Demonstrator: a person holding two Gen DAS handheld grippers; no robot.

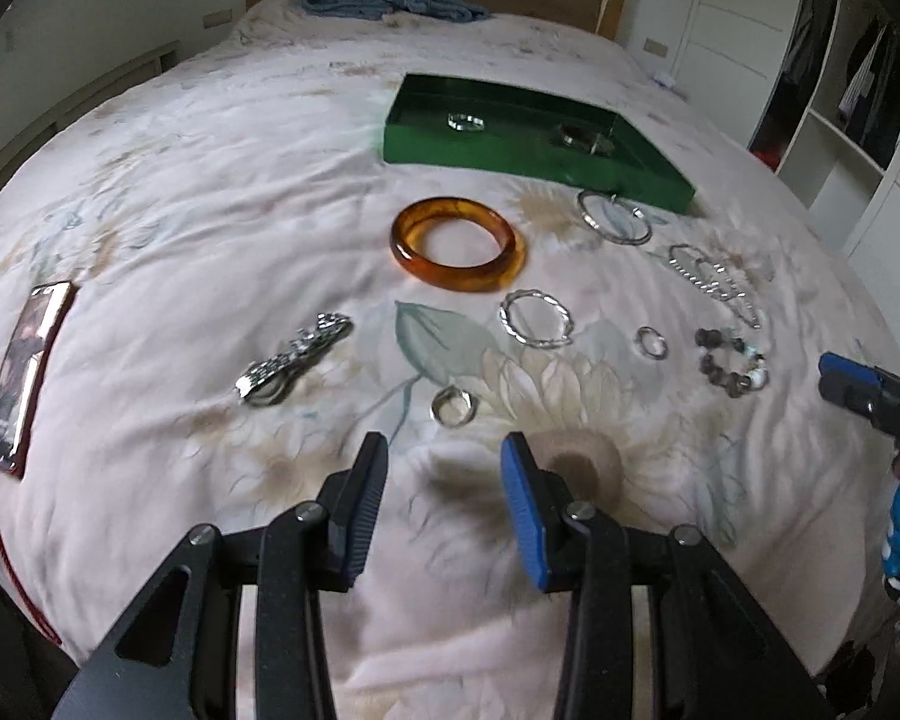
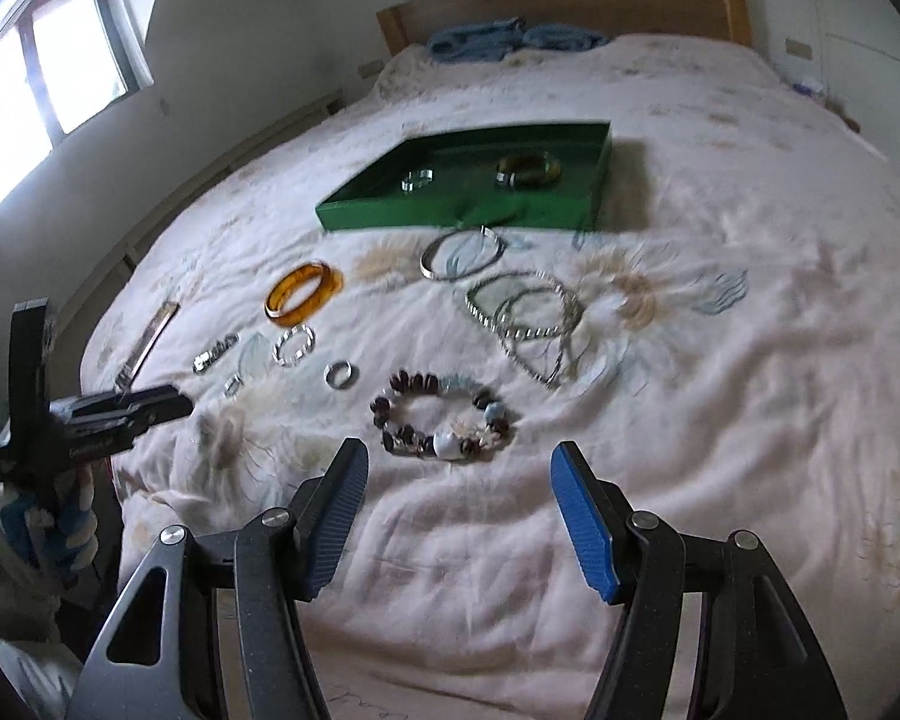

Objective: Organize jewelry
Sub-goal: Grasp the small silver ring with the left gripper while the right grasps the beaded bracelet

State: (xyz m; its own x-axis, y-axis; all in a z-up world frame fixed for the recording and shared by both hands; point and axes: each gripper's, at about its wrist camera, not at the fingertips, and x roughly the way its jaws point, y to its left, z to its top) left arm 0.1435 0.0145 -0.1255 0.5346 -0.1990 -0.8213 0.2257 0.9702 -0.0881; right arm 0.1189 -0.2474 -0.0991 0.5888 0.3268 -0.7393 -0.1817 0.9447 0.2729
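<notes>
Jewelry lay spread across a floral bed (image 1: 180, 192), both hand-held grippers parted and empty above it.

From the left, a phone (image 1: 27, 369) lay near the bed's edge, then a silver watch (image 1: 297, 357), a small ring (image 1: 453, 406), an amber bangle (image 1: 456, 249), a twisted silver bangle (image 1: 535, 319), another small ring (image 1: 651, 341), a thin silver bangle (image 1: 614, 217), a tangle of silver bracelets (image 1: 714, 282) and a beaded bracelet (image 2: 444, 417). Behind them sat the green tray (image 1: 468, 147), already holding two pieces. The left hand-held gripper (image 1: 444, 450) hovered just before the small ring, jaws partly open on nothing; the right hand-held gripper (image 2: 459, 468), jaws wider and empty, hung just before the beaded bracelet.
</notes>
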